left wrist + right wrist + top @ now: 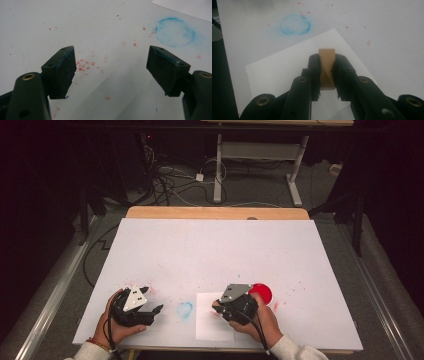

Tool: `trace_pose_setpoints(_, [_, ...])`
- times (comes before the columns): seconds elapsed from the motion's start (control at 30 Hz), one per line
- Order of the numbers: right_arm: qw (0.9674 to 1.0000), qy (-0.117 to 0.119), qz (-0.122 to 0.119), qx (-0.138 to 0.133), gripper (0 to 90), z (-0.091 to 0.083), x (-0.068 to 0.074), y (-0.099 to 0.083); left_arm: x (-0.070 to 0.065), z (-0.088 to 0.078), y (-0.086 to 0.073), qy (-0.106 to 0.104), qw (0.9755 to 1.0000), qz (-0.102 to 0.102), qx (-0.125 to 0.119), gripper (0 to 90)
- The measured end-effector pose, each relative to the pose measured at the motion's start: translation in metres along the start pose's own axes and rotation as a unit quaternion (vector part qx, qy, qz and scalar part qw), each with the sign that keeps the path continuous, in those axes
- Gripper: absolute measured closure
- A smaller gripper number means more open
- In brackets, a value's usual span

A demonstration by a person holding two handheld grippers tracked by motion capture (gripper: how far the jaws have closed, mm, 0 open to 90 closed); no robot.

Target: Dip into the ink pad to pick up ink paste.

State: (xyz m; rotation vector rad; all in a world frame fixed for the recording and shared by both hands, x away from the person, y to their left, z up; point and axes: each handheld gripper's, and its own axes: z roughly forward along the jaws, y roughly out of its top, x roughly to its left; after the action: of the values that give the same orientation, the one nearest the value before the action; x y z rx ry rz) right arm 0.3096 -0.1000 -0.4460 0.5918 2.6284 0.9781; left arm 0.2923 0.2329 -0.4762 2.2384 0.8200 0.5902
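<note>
Left gripper (150,302) sits low at the near-left of the white surface (215,245), jaws wide apart, nothing between them, red specks (85,65) beneath. Just right of it, a blue ring stain (185,309). Next, a paper sheet (210,327). Right gripper (218,306) hangs over the sheet, jaws clamped on a tan block (327,67). Red disc (262,292) lies just behind that gripper.

I count one small white paper sheet (214,320) at lower centre, one round red disc (262,292) just right of it, one faint blue ring stain (185,309) to its left, and one tan wooden block (326,65) between my right fingers (314,72).
</note>
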Motion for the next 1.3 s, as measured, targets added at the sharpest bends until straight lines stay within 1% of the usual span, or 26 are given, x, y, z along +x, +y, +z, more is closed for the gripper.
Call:
trace_pose_setpoints(0.2, [0.9999, -0.010, -0.002, -0.009, 76.0, -0.009, -0.002, 0.002, 0.000, 0.000, 0.000, -0.001, 1.0000, 0.000, 0.000, 23.2])
trace_pose_setpoints(0.27, [0.9999, -0.009, -0.002, -0.014, 76.0, -0.012, -0.003, 0.002, 0.001, 0.000, 0.000, -0.001, 1.0000, 0.000, 0.000, 23.1])
trace_pose_setpoints(0.33, [0.9998, -0.013, -0.004, -0.014, 75.9, -0.015, -0.003, 0.003, 0.001, 0.000, 0.000, -0.001, 1.0000, -0.001, 0.000, 23.2])
trace_pose_setpoints(0.53, [0.9996, -0.016, 0.002, -0.022, 75.9, -0.023, -0.008, 0.003, 0.002, 0.001, -0.001, -0.002, 1.0000, -0.004, -0.001, 23.2])
trace_pose_setpoints(0.83, [0.9994, -0.020, 0.002, -0.028, 76.0, -0.029, -0.013, 0.004, 0.005, 0.001, -0.004, -0.003, 1.0000, -0.009, -0.002, 23.2])
trace_pose_setpoints(1.07, [0.9992, -0.023, 0.004, -0.032, 76.0, -0.033, -0.015, 0.003, 0.004, 0.004, -0.002, -0.008, 1.0000, -0.005, 0.001, 23.2])
trace_pose_setpoints(1.3, [0.9991, -0.027, 0.003, -0.033, 75.9, -0.037, -0.015, 0.004, 0.004, 0.003, -0.002, -0.007, 1.0000, -0.003, 0.001, 23.1])
